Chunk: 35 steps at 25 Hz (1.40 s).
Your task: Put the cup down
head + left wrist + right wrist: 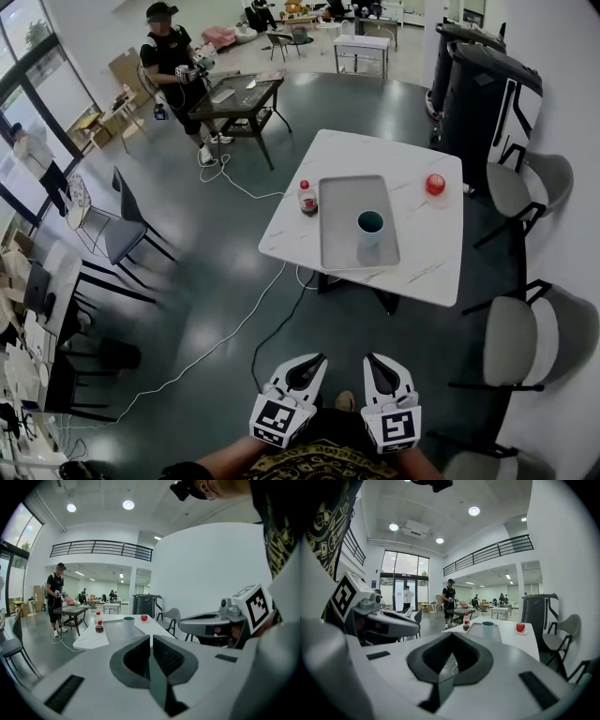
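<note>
Well short of the table edge, left gripper and right gripper hang with fingers closed and empty.

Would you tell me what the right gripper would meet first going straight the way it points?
Free air first; then probably the near edge of the white table, before the cup, though depth is unclear.
</note>
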Available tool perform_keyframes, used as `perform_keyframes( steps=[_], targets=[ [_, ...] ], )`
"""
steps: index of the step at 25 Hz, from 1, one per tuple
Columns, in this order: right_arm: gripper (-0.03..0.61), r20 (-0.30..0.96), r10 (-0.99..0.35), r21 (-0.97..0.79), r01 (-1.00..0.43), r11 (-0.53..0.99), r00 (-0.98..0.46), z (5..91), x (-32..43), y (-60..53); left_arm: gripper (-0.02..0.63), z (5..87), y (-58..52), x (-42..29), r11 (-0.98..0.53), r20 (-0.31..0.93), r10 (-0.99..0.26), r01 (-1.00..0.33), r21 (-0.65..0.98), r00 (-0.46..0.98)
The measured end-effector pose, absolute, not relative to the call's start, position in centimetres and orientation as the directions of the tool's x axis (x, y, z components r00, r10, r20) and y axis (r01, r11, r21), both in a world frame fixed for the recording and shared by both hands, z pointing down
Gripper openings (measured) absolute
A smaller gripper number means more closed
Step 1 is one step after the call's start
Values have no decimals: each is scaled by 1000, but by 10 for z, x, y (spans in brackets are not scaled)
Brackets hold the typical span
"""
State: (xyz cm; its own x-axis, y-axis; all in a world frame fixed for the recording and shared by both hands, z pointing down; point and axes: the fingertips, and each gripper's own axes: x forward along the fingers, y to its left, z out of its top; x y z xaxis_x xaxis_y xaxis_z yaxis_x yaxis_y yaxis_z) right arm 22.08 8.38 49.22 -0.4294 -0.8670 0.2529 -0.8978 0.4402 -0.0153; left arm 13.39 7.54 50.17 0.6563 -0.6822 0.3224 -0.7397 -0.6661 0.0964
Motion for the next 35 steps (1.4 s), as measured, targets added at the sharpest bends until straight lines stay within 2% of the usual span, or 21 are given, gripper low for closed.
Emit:
perform_keyframes(
  steps=[6, 17, 35],
  targets=[
    [6, 274, -848, 11, -881, 474, -453, 498, 213, 107, 29, 505, 91, 128, -628, 293, -719, -770, 115, 630],
    [3, 334, -802, 17, -847, 531, -496, 522, 197, 138, 29, 526, 124, 128, -632, 327, -696, -762, 144, 639],
    [3, 303, -807, 25, -842, 539, -507, 513, 188, 135, 29, 529, 128, 110, -601, 332, -719, -786, 142, 610]
  ],
)
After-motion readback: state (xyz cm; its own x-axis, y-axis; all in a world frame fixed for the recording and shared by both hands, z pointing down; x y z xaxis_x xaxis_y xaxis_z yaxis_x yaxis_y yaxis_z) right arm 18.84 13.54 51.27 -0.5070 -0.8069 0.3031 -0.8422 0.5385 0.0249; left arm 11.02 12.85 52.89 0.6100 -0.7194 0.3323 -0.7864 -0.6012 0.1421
